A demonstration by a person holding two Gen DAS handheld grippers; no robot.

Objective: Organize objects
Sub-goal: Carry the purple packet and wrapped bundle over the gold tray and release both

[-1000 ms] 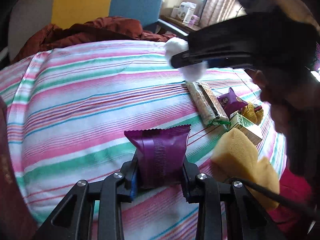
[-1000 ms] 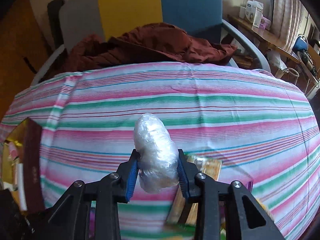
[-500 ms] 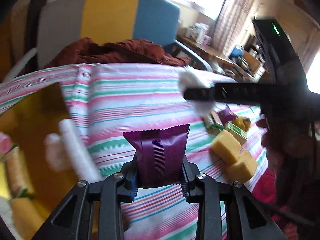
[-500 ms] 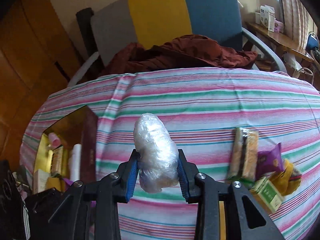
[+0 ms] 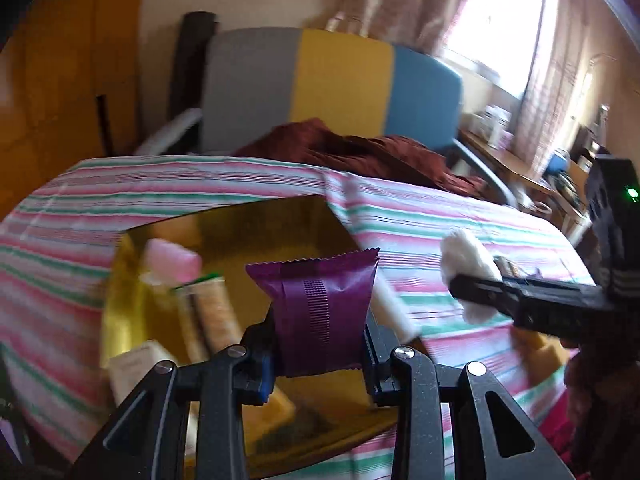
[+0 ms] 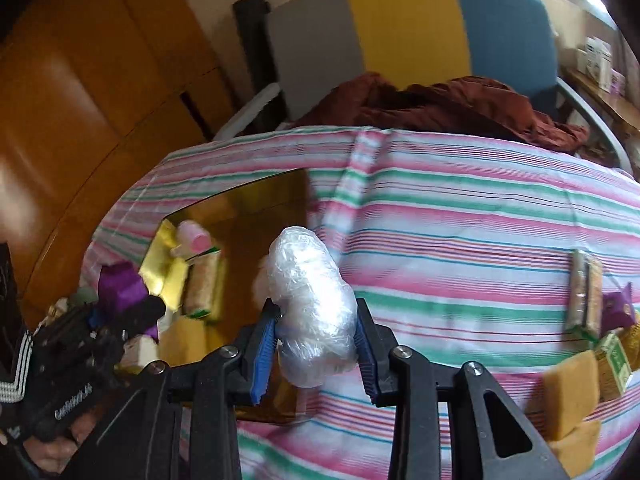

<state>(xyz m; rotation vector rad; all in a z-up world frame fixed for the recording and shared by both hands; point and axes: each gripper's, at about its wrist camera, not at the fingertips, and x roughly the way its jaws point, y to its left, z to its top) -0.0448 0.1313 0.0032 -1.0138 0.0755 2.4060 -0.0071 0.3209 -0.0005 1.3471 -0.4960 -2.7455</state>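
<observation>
My left gripper (image 5: 320, 344) is shut on a purple snack packet (image 5: 320, 304) and holds it above the open gold box (image 5: 248, 216). The box holds a pink-capped bottle (image 5: 172, 262), a wrapped bar (image 5: 212, 312) and other items. My right gripper (image 6: 316, 344) is shut on a white plastic-wrapped bundle (image 6: 312, 304) above the box's right edge (image 6: 240, 208). The right gripper also shows in the left wrist view (image 5: 472, 288), to the right of the box. The left gripper shows in the right wrist view (image 6: 120, 308) with the purple packet (image 6: 120, 284).
On the striped tablecloth (image 6: 460, 208) at the right lie a wrapped bar (image 6: 584, 292), a purple packet (image 6: 618, 310), a green-and-white carton (image 6: 614, 364) and yellow sponges (image 6: 568, 392). A chair (image 6: 408, 28) with a maroon cloth (image 6: 440, 108) stands behind the table.
Both grippers have swung left with their loads, from over the loose items on the right of the table to over the gold box, which has come into view.
</observation>
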